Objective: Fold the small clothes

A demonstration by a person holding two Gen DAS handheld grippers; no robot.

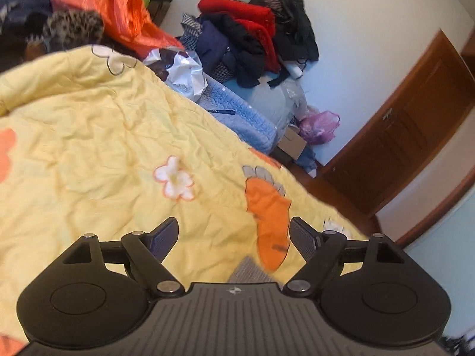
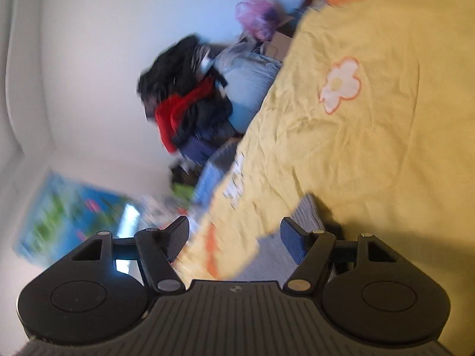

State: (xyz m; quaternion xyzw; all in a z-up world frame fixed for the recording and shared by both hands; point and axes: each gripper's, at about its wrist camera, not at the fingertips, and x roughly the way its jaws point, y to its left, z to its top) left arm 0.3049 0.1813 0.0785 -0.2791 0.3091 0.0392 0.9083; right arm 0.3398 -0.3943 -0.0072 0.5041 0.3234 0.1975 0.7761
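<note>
Left wrist: no legible writing on silver bag (image 1: 188, 74) beside quilt (image 1: 89, 136).

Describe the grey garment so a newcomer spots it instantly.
Start at the yellow quilt printed with flowers and carrots. Just ahead of the open left gripper, below the orange carrot print, lies a small grey ribbed cloth. It is the only grey, unprinted patch there.

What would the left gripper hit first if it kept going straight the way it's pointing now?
Most likely the yellow quilt. The left gripper is open and empty, aimed low across the quilt, near its orange carrot print. The clothes pile lies well beyond. Depth is hard to judge through the fisheye.
</note>
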